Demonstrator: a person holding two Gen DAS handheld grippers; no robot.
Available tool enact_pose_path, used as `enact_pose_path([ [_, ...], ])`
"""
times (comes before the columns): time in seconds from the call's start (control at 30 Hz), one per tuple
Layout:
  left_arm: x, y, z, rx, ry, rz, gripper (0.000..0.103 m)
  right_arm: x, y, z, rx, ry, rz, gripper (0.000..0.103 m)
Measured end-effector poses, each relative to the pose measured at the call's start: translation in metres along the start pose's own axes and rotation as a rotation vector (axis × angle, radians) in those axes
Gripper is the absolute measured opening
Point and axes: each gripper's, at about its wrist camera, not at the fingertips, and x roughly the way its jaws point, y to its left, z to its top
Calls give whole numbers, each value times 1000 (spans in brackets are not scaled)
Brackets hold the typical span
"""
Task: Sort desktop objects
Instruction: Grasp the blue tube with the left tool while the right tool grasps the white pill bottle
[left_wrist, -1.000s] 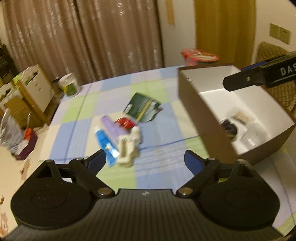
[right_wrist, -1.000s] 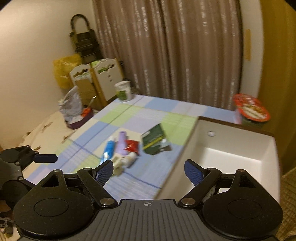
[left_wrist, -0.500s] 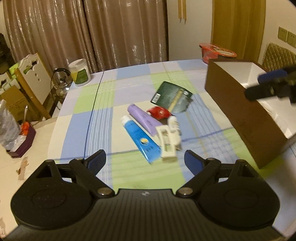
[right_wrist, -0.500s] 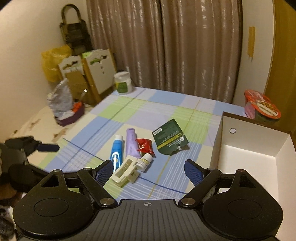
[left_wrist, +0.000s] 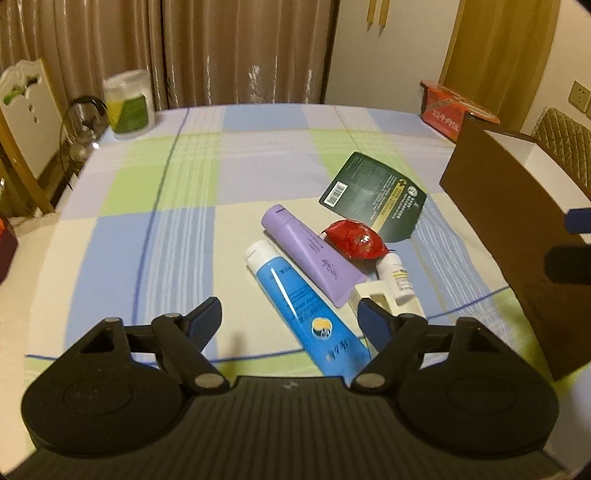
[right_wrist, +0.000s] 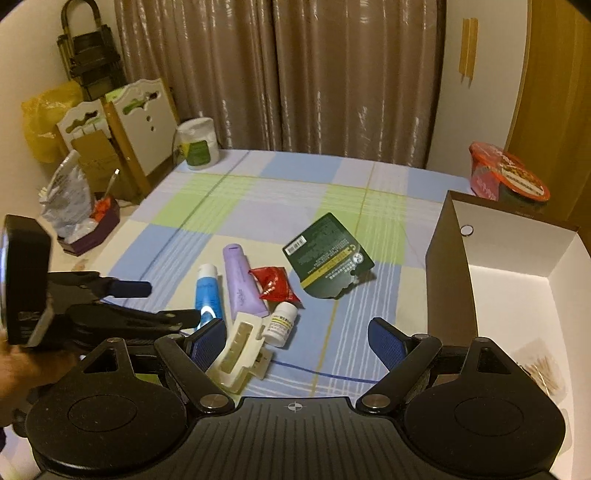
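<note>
A pile lies mid-table: a blue tube (left_wrist: 295, 295) (right_wrist: 208, 291), a purple tube (left_wrist: 310, 254) (right_wrist: 242, 284), a red packet (left_wrist: 354, 240) (right_wrist: 275, 282), a dark green sachet (left_wrist: 373, 195) (right_wrist: 328, 254), a small white bottle (left_wrist: 399, 277) (right_wrist: 280, 323) and a white clip (left_wrist: 384, 295) (right_wrist: 240, 350). My left gripper (left_wrist: 290, 321) (right_wrist: 162, 302) hovers over the blue tube's lower end. Its jaws are closing, with the tube between them but no pad pressing on it. My right gripper (right_wrist: 297, 336) (left_wrist: 572, 243) stands open and empty just short of the clip and bottle.
A brown box with a white inside (left_wrist: 498, 206) (right_wrist: 517, 295) stands at the right and holds clear packets (right_wrist: 543, 369). A white jar (left_wrist: 129, 107) sits at the far left corner, a red noodle cup (right_wrist: 506, 173) at the far right. Chairs and clutter crowd the left side.
Both grippers have swung left, away from the box, and come down closer to the pile. The left jaws stand narrower than before.
</note>
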Motion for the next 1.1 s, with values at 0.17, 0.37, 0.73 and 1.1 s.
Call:
enact_pose_path([
  [0.17,36,5,4,-44,45,-7,62,14,-5,3,14,31,-25,86],
  [0.37,53,9,7,-77,52,-5,56,30,-10,3,27,60,-33,86],
  [0.73,56,14,10,-53,72,-36,35,64,-4,8,49,106,-2,86],
  [1.1,38,32,-4,-27,100,-43,31,111,-6,13,130,161,-4,86],
])
